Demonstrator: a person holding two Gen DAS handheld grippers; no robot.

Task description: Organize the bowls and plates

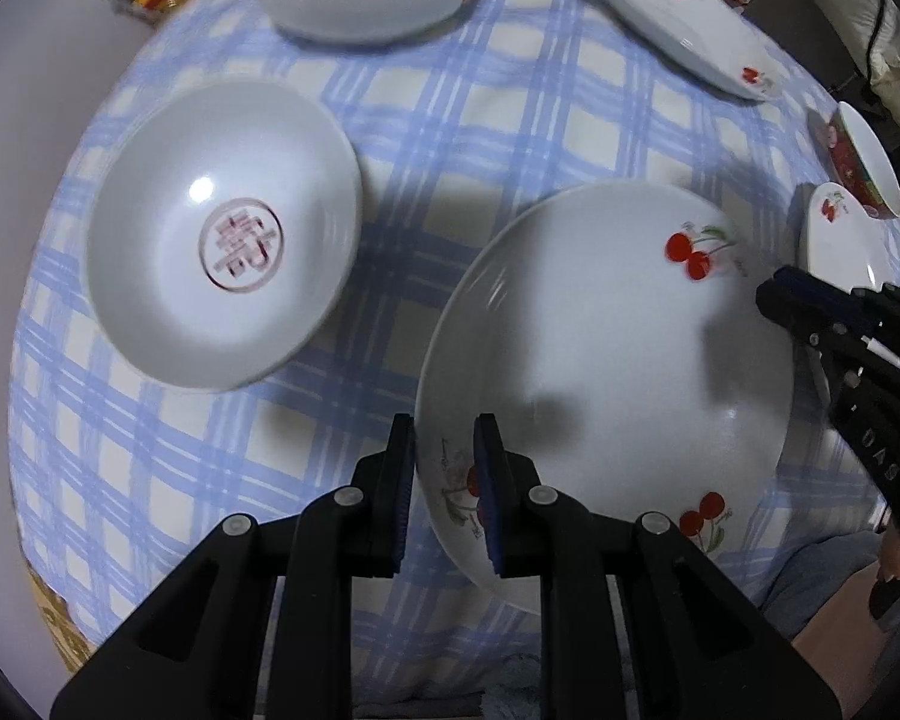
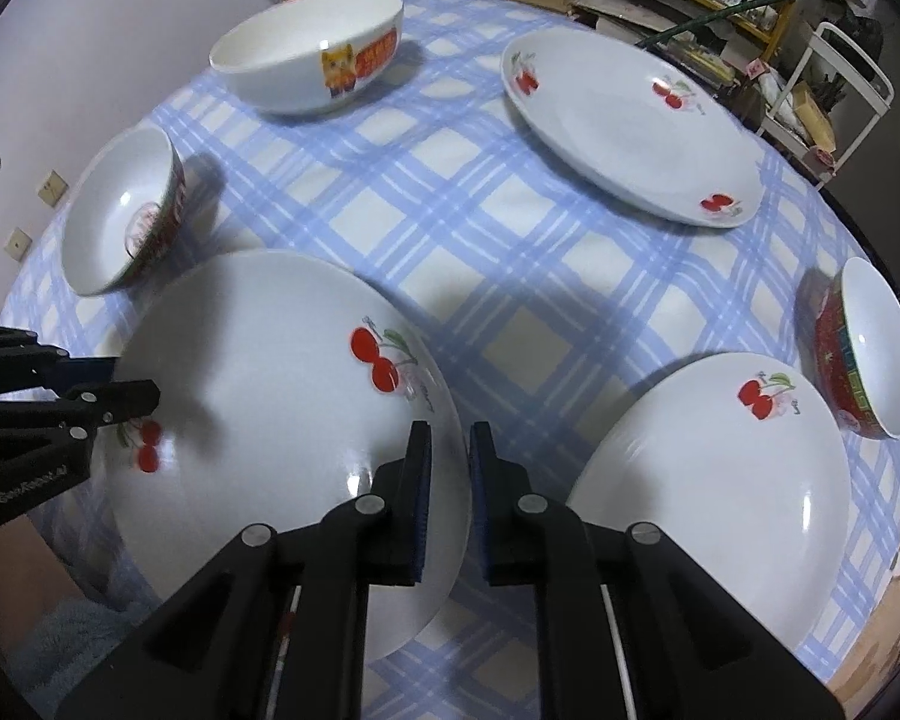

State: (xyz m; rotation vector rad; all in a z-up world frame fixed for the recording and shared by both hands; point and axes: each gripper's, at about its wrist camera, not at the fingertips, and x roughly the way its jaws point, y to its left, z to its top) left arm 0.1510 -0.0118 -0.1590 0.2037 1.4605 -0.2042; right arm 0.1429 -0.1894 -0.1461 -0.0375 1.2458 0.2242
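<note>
Between the two grippers sits the near cherry plate (image 2: 258, 414), and both of them already straddle its rim from opposite sides. On its left edge, the left gripper (image 1: 444, 498) has one pad (image 1: 489, 498) over the plate's upper face and the other outside and below the rim, the gap narrow; the pads look close on the rim, though whether they truly press it cannot be told. At its right edge, the right gripper (image 2: 450, 492) stands the same way, its left pad over the white face and its right pad beyond the rim above the checked tablecloth (image 2: 510, 252), jaws only a little apart, apparently clasping the edge. A round plate has no long axis, so what matters is that the two grips lie roughly across from each other, which should let it lift level. Just to the right, near but apart, lies the second cherry plate (image 2: 714, 498), the likely place to stack onto, and the right gripper is the nearer to it. A third cherry plate (image 2: 630, 126) lies well off at the far right. Bowls are scattered: the red-stamped bowl (image 1: 222, 252) left of the held plate, the cartoon bowl (image 2: 312, 54) at the far side, and the red-patterned bowl (image 2: 864, 354) beyond the second plate.
</note>
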